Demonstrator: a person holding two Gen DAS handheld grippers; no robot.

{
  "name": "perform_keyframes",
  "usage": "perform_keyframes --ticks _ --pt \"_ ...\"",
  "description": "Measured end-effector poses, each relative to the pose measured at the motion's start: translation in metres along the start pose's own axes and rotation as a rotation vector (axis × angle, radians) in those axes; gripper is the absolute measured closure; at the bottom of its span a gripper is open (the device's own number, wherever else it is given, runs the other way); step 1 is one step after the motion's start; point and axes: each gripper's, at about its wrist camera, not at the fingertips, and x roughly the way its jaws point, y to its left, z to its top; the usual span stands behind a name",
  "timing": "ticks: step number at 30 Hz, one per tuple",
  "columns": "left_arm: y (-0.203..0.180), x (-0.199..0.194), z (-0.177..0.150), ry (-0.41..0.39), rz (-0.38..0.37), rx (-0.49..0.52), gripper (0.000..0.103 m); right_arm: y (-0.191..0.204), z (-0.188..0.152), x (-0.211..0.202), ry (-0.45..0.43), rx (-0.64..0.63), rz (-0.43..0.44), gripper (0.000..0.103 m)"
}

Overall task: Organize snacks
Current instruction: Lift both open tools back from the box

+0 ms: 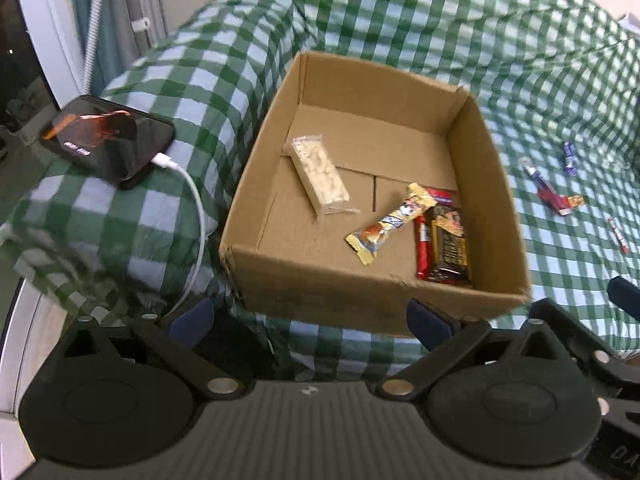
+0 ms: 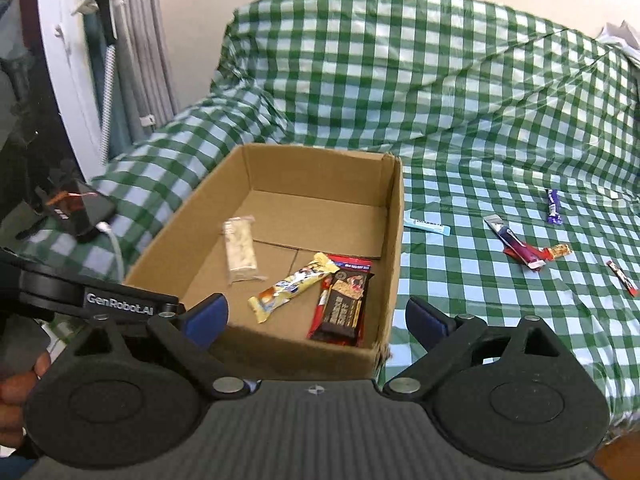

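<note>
- Left tool – black frame, blue pads, fingers spread wide apart with nothing between them, poised above the near wall of the box.
- Right tool – same build, fingers likewise wide apart and empty, just in front of the box's near right corner.
- Open brown cardboard box sits on the green-and-white checked cloth draped over a sofa.
- Four snacks lie in the box: one clear-wrapped pale nut bar at the left, one yellow-wrapped bar in the middle, and at the right one red-wrapped bar with one dark brown-wrapped bar partly on top of it.
- Five snacks are loose on the cloth to the right of the box: one light blue flat packet nearest it, one purple bar, one red-and-purple bar with one orange-wrapped bar touching its end, and one thin red stick farthest right.
- One black phone with one white cable plugged in rests on the sofa arm, left of the box.
</note>
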Motion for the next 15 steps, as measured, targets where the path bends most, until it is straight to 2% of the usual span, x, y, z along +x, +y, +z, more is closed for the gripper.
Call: perform_keyframes --ticks 6,15 --pt "-0.006 -0.031 -0.025 -0.049 0.000 0.011 0.000 0.002 -0.014 -0.033 -0.046 0.020 0.005 0.005" --pt "-0.009 -0.062 -0.042 -0.118 0.016 0.015 0.000 0.006 -0.024 -0.068 -0.121 0.001 0.021 0.003"
